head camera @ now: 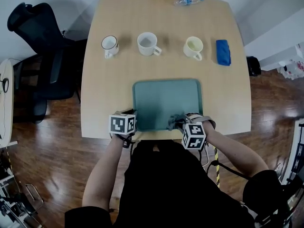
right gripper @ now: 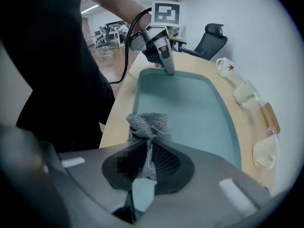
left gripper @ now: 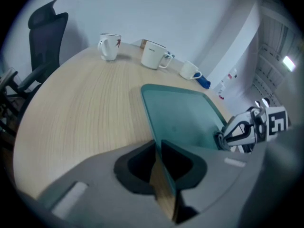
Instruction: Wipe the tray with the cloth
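Covering one tray (head camera: 161, 101) corner, the right claw (right gripper: 148, 148) pinches grey cloth (right gripper: 147, 122).

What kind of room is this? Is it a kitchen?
Probably not a kitchen. It looks like an office or meeting room: there is a big wooden table, a black office chair beside it, and more desks and chairs in an open room behind, seen in the right gripper view.

Your light wooden table (head camera: 102, 94) carries a teal tray (head camera: 161, 101) at its near edge. Beyond the tray stand three mugs in a row: dark-rimmed (head camera: 109, 45), white (head camera: 148, 43) and cream (head camera: 194, 47). Beyond its right corner lies a folded blue cloth (head camera: 223, 52), and farthest beyond it a plastic bottle (head camera: 187, 0).
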Available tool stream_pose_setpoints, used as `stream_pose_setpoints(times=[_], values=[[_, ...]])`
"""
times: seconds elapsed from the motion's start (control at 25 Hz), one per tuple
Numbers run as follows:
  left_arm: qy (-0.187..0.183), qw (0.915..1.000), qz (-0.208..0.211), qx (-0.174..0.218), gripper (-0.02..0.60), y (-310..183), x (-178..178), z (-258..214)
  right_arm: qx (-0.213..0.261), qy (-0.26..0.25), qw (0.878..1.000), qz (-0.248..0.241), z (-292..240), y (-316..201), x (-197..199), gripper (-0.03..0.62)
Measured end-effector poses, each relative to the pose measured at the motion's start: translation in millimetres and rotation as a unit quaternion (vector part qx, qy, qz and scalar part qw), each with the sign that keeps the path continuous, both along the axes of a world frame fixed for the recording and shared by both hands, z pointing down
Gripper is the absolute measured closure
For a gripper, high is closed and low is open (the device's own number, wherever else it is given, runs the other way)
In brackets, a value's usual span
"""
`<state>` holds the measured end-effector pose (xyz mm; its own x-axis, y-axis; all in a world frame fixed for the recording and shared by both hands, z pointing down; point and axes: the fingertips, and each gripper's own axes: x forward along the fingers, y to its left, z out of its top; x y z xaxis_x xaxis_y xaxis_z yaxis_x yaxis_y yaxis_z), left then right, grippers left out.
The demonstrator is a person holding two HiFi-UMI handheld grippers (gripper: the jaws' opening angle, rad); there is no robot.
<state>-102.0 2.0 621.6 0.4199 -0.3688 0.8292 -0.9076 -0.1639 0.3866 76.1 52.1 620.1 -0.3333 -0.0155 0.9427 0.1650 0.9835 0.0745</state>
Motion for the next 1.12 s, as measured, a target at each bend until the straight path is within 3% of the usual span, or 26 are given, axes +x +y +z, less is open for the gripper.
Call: stream_pose_setpoints(times=[0.2,0.44,0.56,0.76,1.12], values=[[0.001,1.0,-0.001,0.002,0.538,-0.5,1.0,-1.0,0.01,-0.015,1.0,0.024,0.9,-54.8,-19.1,0.556],[0.002,1.0,0.004,-0.002,0.538,-0.3,2.1,0.5,0.068,-0.01,0.995,0.071,1.0,-161.7,-44.0,0.556],[0.0,1.0,0.004,0.0,0.538,-1.2,-0.8,1.8,0.092,-0.009,0.992,0.082,-0.3,-190.3,-49.4,0.557],[-0.003,1.0,0.0,0.001,0.537,-0.6,-0.7,0.2,0.128,-0.006,0.989,0.079,-2.2,-178.0,-49.7,0.557],[-0.001,1.0,0.002,0.0,0.537,-1.1,-1.6,0.6,0.084,-0.012,0.995,0.05,-2.4,-75.2,-40.4,0.557]])
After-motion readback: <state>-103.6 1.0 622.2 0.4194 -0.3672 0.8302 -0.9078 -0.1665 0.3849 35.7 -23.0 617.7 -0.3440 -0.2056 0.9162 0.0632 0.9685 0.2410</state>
